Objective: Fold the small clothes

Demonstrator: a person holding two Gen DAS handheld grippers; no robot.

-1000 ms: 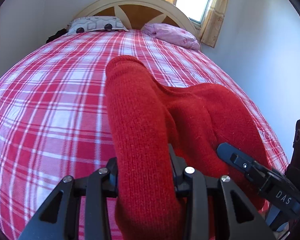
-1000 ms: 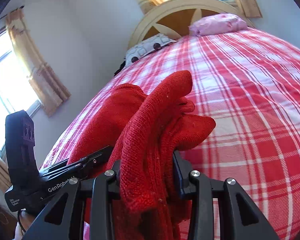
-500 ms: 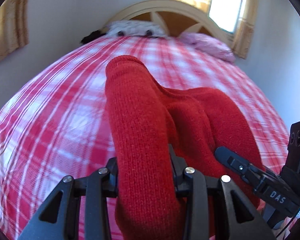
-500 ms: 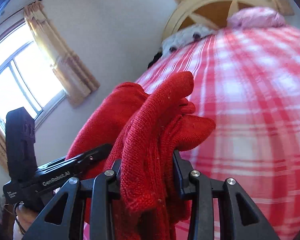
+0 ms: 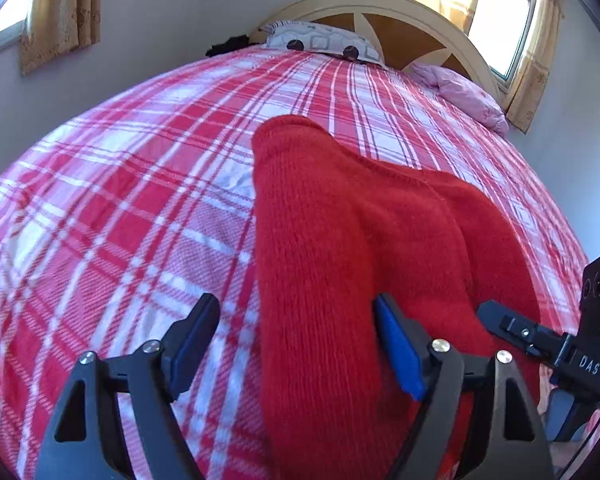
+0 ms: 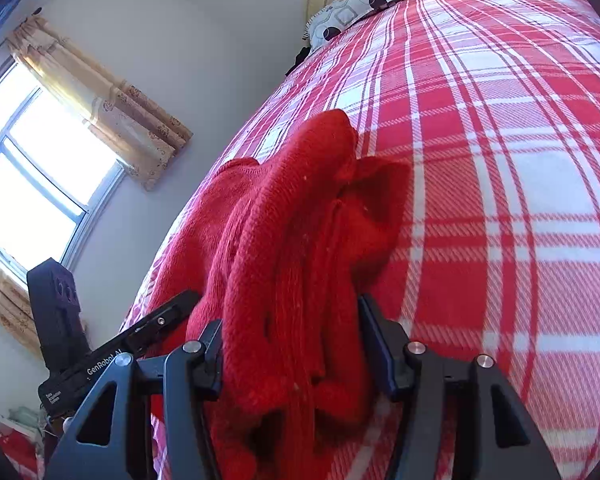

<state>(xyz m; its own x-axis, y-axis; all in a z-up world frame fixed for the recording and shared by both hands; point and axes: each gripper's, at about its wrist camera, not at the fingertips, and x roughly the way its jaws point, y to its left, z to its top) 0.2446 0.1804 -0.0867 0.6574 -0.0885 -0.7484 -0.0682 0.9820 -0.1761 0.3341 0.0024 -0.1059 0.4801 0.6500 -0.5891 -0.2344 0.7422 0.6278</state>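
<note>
- Left curtain [image 5: 60, 8]: hangs on the wall far to the left of the sweater, by a window edge.
- Bedspread [image 5: 120, 208]: red-and-white plaid, covering the bed under and all around the sweater.
- Left gripper [image 5: 296, 340]: its jaws have just been opening and now stand wide. The left finger is clear of the sweater, with plaid showing in the gap; the right finger's blue pad lies against the knit without squeezing it, so the grip is released.
- Sweater [image 5: 340, 240]: red knit, bunched in thick folds on the bedspread at the near edge of the bed. It runs from between the left gripper's fingers away toward the headboard.
- Grey pillow [image 5: 320, 40]: beyond the sweater, against the headboard [image 5: 380, 8].
- Pink pillow [image 5: 460, 92]: beyond the sweater and to its right, just below the right window.
- Right gripper [image 6: 290, 348]: its jaws have just been opening too. A thick wad of sweater [image 6: 292, 240] fills the gap and both fingers touch the cloth; I cannot tell whether they press it.
- In the left view the right gripper's body [image 5: 540, 344] lies at the sweater's right edge.
</note>
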